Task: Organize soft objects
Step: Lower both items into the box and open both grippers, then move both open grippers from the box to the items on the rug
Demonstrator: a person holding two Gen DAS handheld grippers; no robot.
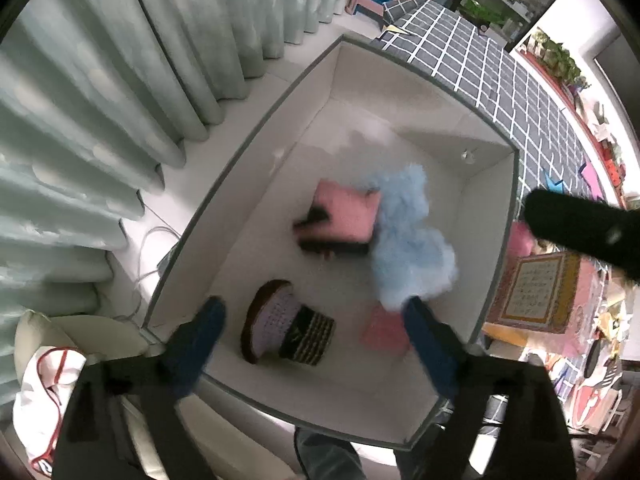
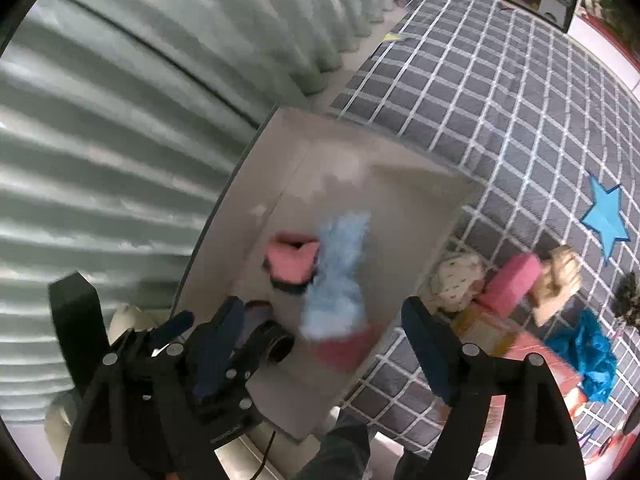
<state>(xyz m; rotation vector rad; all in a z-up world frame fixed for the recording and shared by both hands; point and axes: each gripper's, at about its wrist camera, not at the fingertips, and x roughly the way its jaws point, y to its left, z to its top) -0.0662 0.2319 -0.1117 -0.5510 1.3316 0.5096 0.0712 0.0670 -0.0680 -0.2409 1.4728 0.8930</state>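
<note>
A white storage box (image 1: 280, 128) stands by the bed. Inside lie a fluffy light-blue piece (image 1: 408, 240), a pink and black knitted item (image 1: 344, 220), a purple and black crocheted hat (image 1: 284, 324) and a small pink piece (image 1: 384, 332). My left gripper (image 1: 316, 312) is open and empty above the box's near end. My right gripper (image 2: 324, 316) is open and empty above the box (image 2: 404, 208); the blue piece (image 2: 340, 276) lies blurred between its fingers. On the bed a pink block (image 2: 512, 280), a cream spotted cloth (image 2: 456, 280) and a beige plush (image 2: 560, 280) lie loose.
Pale green curtains (image 1: 100, 100) hang to the left. The bed has a grey checked cover (image 2: 500, 100) with a blue star (image 2: 606, 218), a blue cloth (image 2: 592, 352) and a red-framed board (image 1: 532, 292). A cream bag (image 1: 48, 360) sits at the lower left.
</note>
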